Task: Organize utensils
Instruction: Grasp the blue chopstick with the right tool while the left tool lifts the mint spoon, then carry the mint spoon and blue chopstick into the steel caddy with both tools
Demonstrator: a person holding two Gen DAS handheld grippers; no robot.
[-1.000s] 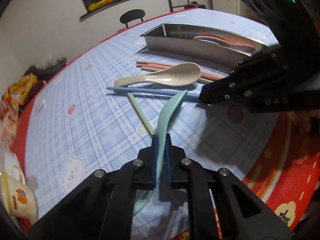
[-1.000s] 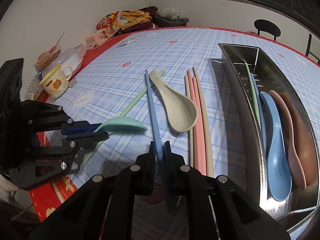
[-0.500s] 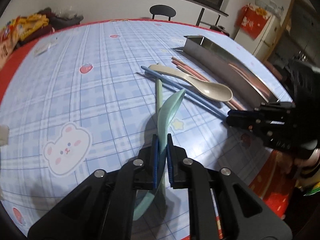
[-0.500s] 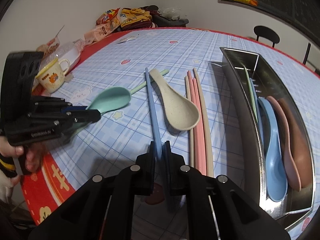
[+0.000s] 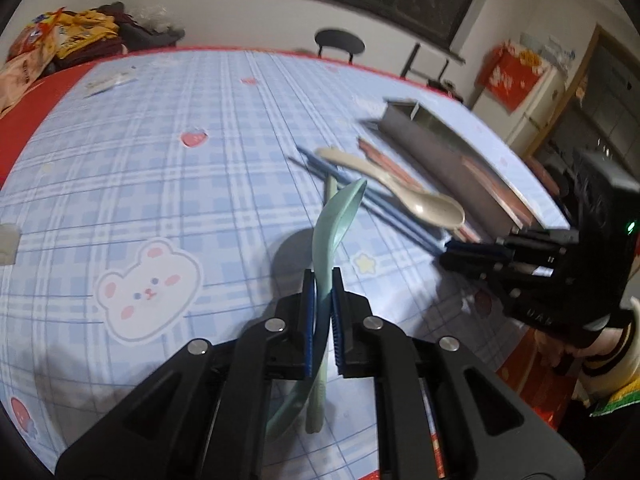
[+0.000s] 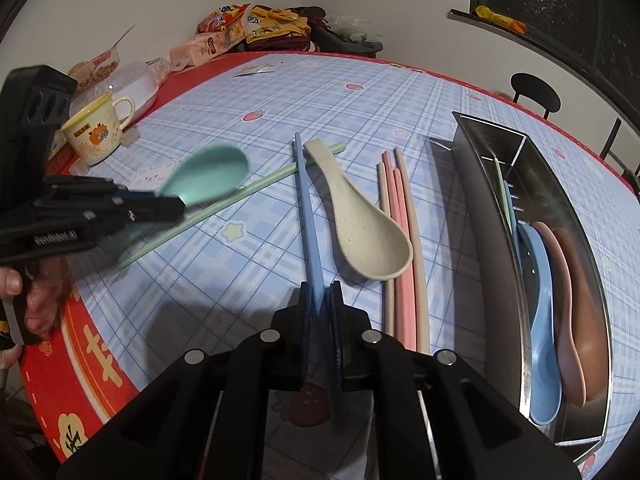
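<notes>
Your left gripper [image 5: 321,276] was clenched on the green spoon [image 5: 336,220], gripping it by the handle, with the bowl [image 6: 206,176] lifted clear of the table [image 5: 160,168] near its red-bordered near edge. A green chopstick [image 6: 240,192] lay on the cloth beneath it, running toward the middle of the table. Your right gripper [image 6: 319,300] was clamped on a blue chopstick [image 6: 306,208], pinching its near end while the far end pointed away across the table.

Just beside that chopstick lay a beige spoon [image 6: 360,224], its handle resting over the green chopstick's tip. Next came a bundle of pink and beige chopsticks [image 6: 402,248], touching the beige spoon's bowl. Toward the right-hand edge of the table stood the metal tray [image 6: 472,184], holding a blue spoon [image 6: 542,304], a pink spoon [image 6: 566,320] and a brown spoon [image 6: 584,288] side by side, with thin chopsticks at its far end.

A mug [image 6: 96,132] stood near the left-hand edge, on the red border, and snack packets [image 6: 224,32] were piled at the far corner.
</notes>
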